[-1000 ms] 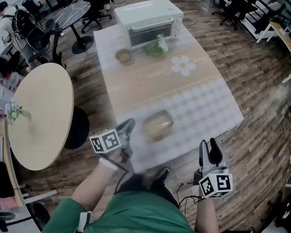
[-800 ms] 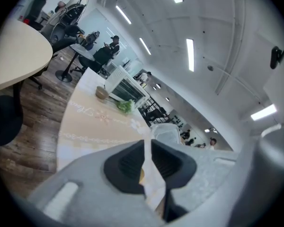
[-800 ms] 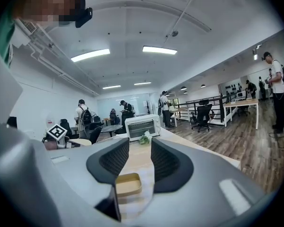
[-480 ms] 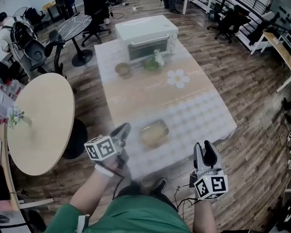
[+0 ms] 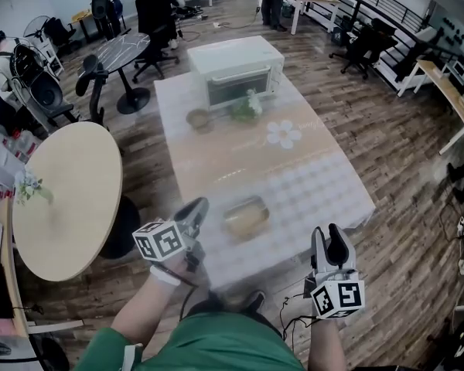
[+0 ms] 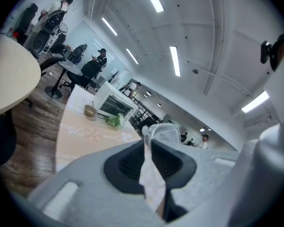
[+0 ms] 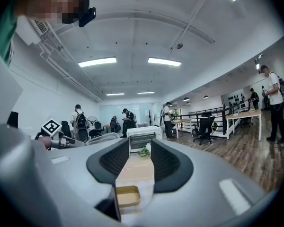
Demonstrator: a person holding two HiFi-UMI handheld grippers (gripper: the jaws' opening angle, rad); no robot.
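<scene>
— Grippers first: what do you see on your end?

— My left gripper (image 5: 195, 207) hangs over the near left corner of the table (image 5: 317, 180). In the left gripper view its jaws are pressed together on a thin clear plastic piece (image 6: 164, 132), likely a lid, which rises past the tips.

— And the other one?

— My right gripper (image 5: 329, 239) is off the table's front edge, over the wood floor, jaws apart with nothing between them. Through the gap I look at a tan tray (image 7: 127, 196). It sits near the front edge, between my two grippers and nearer the left one.

— Farther back?

— A white toaster oven (image 5: 236, 68) at the far end, with a small bowl (image 5: 198, 117) and a green bunch (image 5: 246, 108) in front of it.
</scene>
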